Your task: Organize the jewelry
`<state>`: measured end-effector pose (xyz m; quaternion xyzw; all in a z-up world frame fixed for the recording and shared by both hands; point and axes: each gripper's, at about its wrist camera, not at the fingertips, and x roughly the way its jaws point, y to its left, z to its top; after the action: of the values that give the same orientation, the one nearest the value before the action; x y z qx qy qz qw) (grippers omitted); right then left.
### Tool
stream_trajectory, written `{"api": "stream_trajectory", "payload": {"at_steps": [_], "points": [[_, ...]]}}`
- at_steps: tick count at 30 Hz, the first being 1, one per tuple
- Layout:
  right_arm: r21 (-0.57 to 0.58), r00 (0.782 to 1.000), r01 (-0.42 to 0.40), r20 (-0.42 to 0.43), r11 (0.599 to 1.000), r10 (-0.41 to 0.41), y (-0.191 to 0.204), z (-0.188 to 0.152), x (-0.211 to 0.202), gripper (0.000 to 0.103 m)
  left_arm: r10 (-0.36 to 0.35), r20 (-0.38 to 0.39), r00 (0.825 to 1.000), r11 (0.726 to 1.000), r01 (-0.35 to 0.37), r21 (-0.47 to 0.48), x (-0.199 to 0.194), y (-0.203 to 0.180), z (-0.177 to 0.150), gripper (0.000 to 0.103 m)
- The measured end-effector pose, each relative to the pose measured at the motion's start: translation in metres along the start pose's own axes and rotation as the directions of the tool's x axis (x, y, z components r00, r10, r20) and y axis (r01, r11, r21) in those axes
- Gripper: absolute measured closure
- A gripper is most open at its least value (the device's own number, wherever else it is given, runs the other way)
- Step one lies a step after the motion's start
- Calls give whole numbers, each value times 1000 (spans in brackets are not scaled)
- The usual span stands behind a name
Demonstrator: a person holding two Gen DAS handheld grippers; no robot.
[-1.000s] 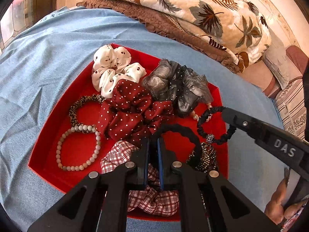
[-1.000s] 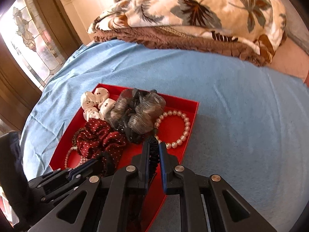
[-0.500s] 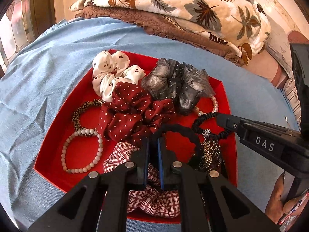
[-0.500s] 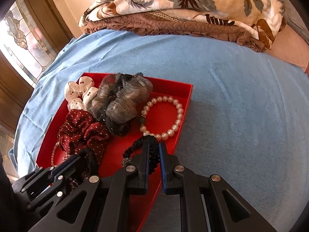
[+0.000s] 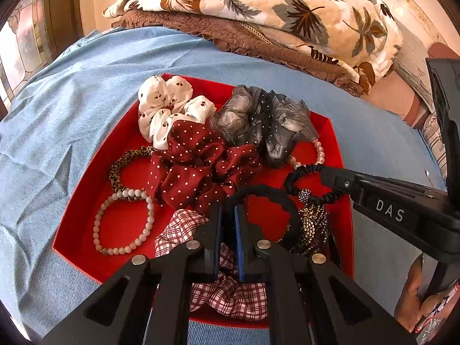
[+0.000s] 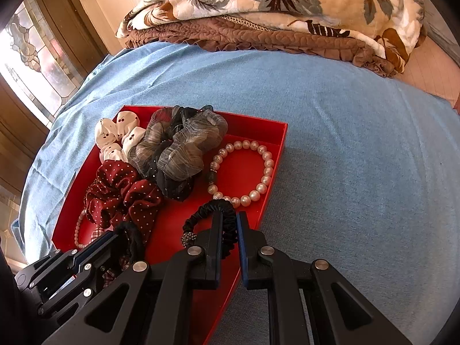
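Over the red tray (image 6: pixel 253 126) on the bed, right gripper (image 6: pixel 230 224) jaws pinching a thin black hair tie (image 6: pixel 212 210), left gripper (image 5: pixel 227 215) jaws clamped on a thick black hair tie (image 5: pixel 270 195), pearl bracelet (image 6: pixel 267 169) just beside

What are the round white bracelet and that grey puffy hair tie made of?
The pearl bracelet looks like pearls or imitation ones: glossy, rounded cream beads. The grey scrunchie seems to be sheer, organza-like fabric, since it is translucent with crisp folds.

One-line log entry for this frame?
left gripper: shut on black hair tie | right gripper: shut on beaded black hair tie | both over red tray
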<state>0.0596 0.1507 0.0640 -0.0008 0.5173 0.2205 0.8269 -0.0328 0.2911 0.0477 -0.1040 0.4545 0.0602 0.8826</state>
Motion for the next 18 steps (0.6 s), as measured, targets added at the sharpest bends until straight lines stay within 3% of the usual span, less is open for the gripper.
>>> {"api": "stream_trajectory", "payload": {"at_steps": [9,18], "points": [[0,998,-48,33,999,48,9,10,-16,92,-8,0,1000,1000,8,-10,-3,0,0,95],[28,991,-121,64,992,119,18,18,-33,92,-94,27,995,992,96,-87,-24,19,2,95]]}}
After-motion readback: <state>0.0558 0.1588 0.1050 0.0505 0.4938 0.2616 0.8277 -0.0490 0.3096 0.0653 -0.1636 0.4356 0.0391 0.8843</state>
